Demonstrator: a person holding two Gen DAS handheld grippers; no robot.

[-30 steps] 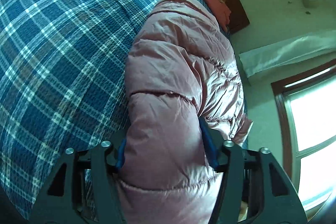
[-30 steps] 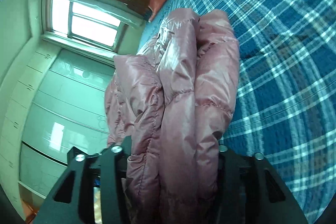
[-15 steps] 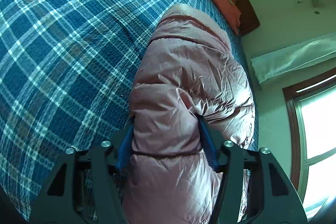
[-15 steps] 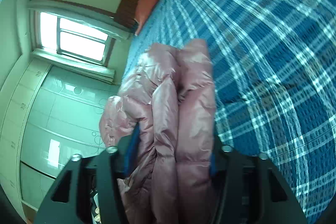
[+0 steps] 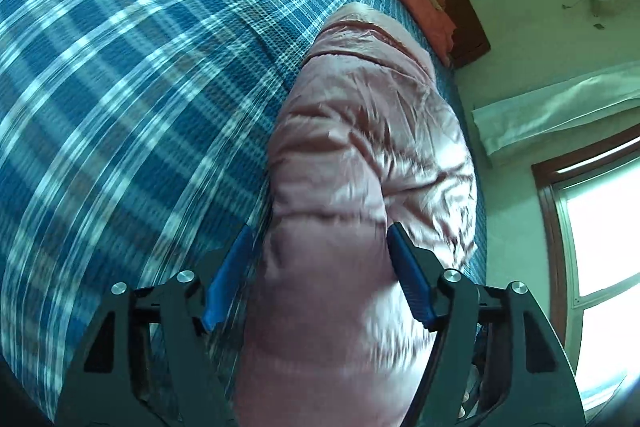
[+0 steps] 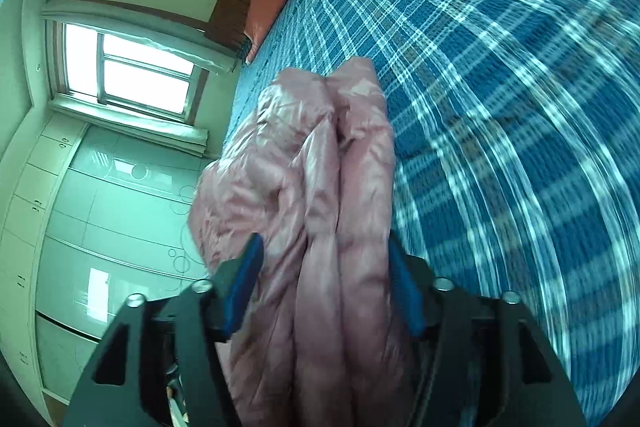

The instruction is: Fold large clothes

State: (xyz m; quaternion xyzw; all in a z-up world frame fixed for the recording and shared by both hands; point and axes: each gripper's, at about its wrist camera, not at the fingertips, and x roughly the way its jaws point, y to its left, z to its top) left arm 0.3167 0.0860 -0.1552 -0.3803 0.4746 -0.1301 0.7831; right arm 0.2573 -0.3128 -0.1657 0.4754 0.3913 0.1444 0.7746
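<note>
Two grippers, left (image 5: pixel 318 275) and right (image 6: pixel 322 281), are straddling the pink puffer jacket (image 5: pixel 372 163) bunched on the plaid bed (image 5: pixel 140 75) near its window-side edge. I am opening both sets of fingers, loosening off the padding between them. Folding looks roughly done; tidying is remaining.

Since half a second ago, wider apart on both sides: left gripper (image 5: pixel 318 267) and right gripper (image 6: pixel 322 275) jaws opening around puffy pink quilted jacket (image 5: pixel 360 167), left blue pad now clear of fabric.
</note>
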